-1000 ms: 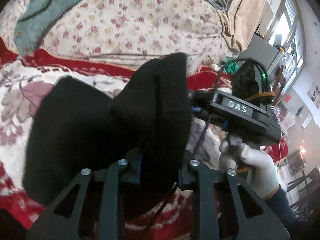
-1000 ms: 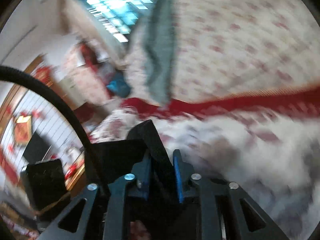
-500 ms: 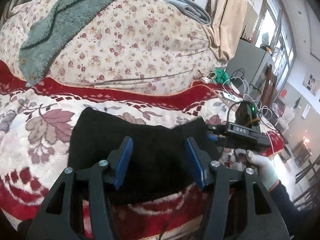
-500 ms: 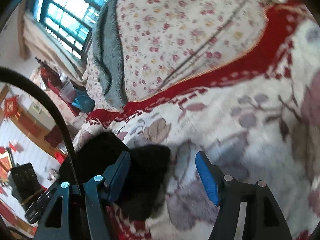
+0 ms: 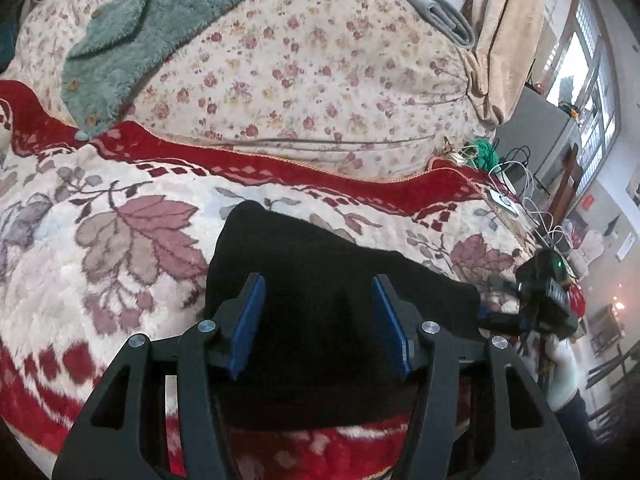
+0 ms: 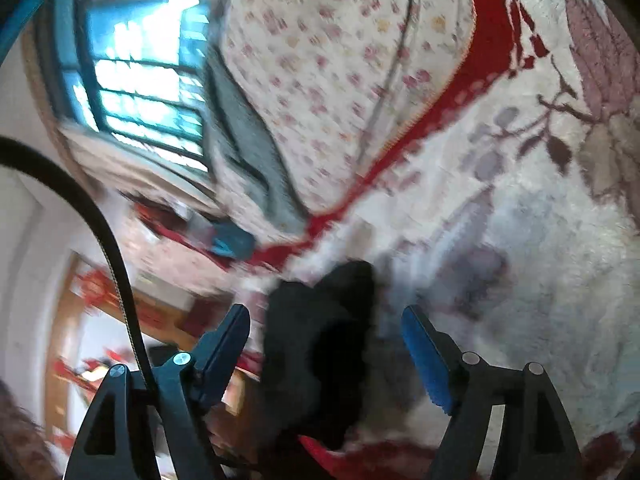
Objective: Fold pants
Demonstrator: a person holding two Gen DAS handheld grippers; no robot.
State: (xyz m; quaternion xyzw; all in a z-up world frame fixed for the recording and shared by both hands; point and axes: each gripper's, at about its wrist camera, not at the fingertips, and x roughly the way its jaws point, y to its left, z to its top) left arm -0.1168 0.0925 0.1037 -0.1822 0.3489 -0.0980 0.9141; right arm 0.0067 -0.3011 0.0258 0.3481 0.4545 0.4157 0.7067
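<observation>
In the left wrist view, a green fleece (image 5: 160,28) drapes over the left of a floral quilt (image 5: 320,80) heaped at the back of the bed. In front of it spreads a red and cream blanket (image 5: 100,240) with large leaf patterns. The black pants (image 5: 320,280) lie folded into a compact dark bundle on this blanket, near its front edge. The left gripper (image 5: 318,320) sits over the near part of the pants with its jaws spread wide, the blue pads (image 5: 248,320) apart and clamping nothing. Further right, the right gripper (image 5: 544,300) is at the pants' right end, held by a white-gloved hand (image 5: 560,368); from this side its jaws are hard to read. Cables (image 5: 520,192) and a window (image 5: 592,60) fill the far right. In the blurred right wrist view, a window (image 6: 140,80) shows at left, then the right gripper (image 6: 326,344) with jaws wide apart, a corner of the pants (image 6: 320,340) lying loose between them, the blanket (image 6: 520,220) beyond.
</observation>
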